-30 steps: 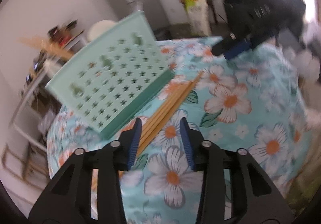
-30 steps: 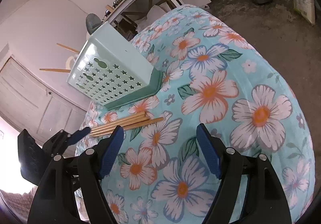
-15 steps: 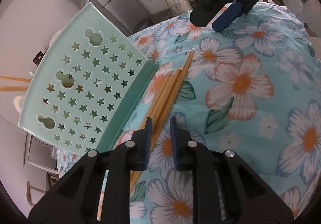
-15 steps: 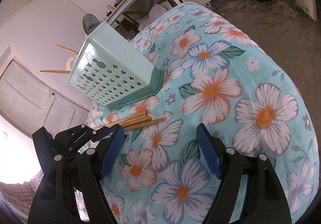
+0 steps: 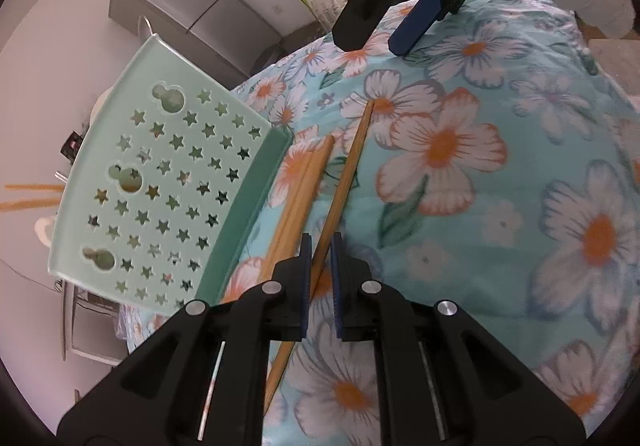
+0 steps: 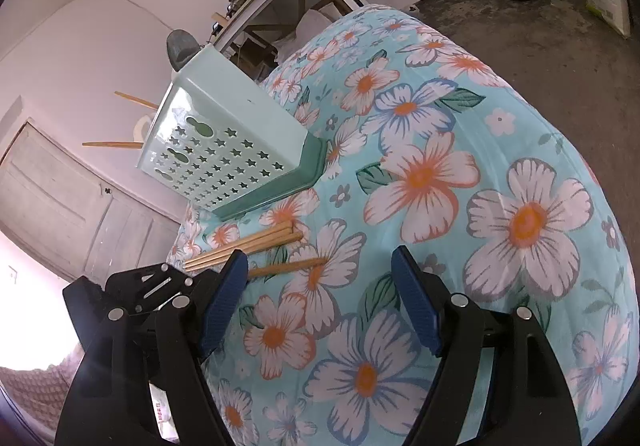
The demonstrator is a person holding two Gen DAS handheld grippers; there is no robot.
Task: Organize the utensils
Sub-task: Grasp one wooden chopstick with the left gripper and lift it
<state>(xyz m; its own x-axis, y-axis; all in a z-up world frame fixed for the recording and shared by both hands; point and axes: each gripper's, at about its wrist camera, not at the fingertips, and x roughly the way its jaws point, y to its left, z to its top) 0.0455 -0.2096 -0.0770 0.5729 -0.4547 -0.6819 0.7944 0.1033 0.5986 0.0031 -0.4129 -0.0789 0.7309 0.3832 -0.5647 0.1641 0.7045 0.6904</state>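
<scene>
One chopstick (image 5: 347, 182) lay apart from its fellows on the flowered cloth (image 5: 500, 214), angled away from the bundle (image 5: 298, 198) of three or so that rested side by side just beside the dark green base of the mint utensil holder (image 5: 160, 186). That holder stood upright with its star-cut wall facing the sticks, and two more chopsticks poked out of its top, so I judged the loose ones were meant to join them. The left gripper (image 5: 319, 278) had just been closing, and its blue pads now pinched the lone chopstick near its lower third, the short end running back under the jaws and the long end pointing away across the tabletop. Gripping off-centre like that looked likely to let the far tip droop on lifting. The right gripper (image 6: 320, 302) hovered over the cloth, spread wide and holding nothing, with the bundle just past its left pad.
</scene>
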